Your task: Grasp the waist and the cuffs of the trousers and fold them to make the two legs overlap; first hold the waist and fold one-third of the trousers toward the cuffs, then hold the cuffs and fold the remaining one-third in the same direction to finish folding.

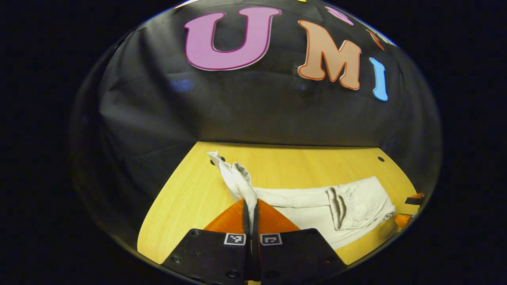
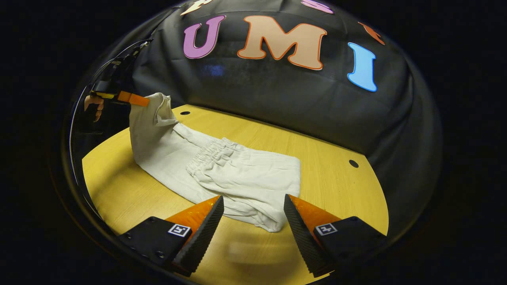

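The pale trousers (image 2: 222, 170) lie on the yellow wooden counter (image 2: 324, 158), already folded once: the elastic waist (image 2: 210, 152) sits gathered on top of the legs, near the middle of the cloth, and the folded edge faces the right claw. The far end, the cuffs (image 2: 158, 109), is lifted off the counter and hangs from the left claw (image 2: 134, 99), so the cloth rises steeply from the flat part up to that grip.

In the left gripper view the left claw (image 1: 251, 215) has its two fingers pressed together with a strip of cuff fabric (image 1: 237, 178) pinched between them; the cloth stands up past the fingertips and droops to one side. Beyond it the rest of the trousers (image 1: 317, 213) stretches flat across the counter (image 1: 186, 198) toward the waist (image 1: 336, 206). The tips of the right claw (image 1: 410, 209) show just past the folded end.

In the right gripper view the left claw is held high above the far-left corner of the counter, pointing roughly level toward the cloth, with a person's hand (image 2: 94, 105) wrapped on the handle behind it.

The right claw (image 2: 253, 221) is low over the counter, its fingers spread wide apart on either side of the folded end of the trousers, gripping nothing. One fingertip lies against the cloth's edge or just beside it; the other is just clear of it.

Small round holes (image 2: 353, 163) dot the counter near its back edge.
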`<state>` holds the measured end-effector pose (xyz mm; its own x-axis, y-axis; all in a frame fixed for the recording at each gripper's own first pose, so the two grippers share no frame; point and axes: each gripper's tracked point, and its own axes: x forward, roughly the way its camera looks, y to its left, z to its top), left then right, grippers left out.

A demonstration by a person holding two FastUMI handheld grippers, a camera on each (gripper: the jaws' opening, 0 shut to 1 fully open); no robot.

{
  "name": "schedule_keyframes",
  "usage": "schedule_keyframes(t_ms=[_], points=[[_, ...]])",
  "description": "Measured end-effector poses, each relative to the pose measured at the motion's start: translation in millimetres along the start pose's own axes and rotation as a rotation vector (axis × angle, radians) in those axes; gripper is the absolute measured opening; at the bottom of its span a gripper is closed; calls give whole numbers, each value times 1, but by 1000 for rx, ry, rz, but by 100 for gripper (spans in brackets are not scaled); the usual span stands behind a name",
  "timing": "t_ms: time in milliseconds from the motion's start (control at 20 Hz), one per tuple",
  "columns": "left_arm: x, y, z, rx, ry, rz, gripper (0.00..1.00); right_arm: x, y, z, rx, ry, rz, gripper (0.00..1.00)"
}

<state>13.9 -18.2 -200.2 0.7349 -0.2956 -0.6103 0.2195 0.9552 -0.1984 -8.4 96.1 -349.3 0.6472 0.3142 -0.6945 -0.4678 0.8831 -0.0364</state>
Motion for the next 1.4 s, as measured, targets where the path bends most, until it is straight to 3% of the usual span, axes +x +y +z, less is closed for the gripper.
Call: schedule_keyframes(t_ms=[1000,1200,1400], points=[[29,-222,52,176,-40,-275,0,-29,-88,-36,128,-4,-80,98],[32,-268,42,168,-23,-337,0,-30,-102,-42,138,1,-84,98],[33,-308,27,92,2,-407,0,-29,-110,-42,161,-2,-77,98]])
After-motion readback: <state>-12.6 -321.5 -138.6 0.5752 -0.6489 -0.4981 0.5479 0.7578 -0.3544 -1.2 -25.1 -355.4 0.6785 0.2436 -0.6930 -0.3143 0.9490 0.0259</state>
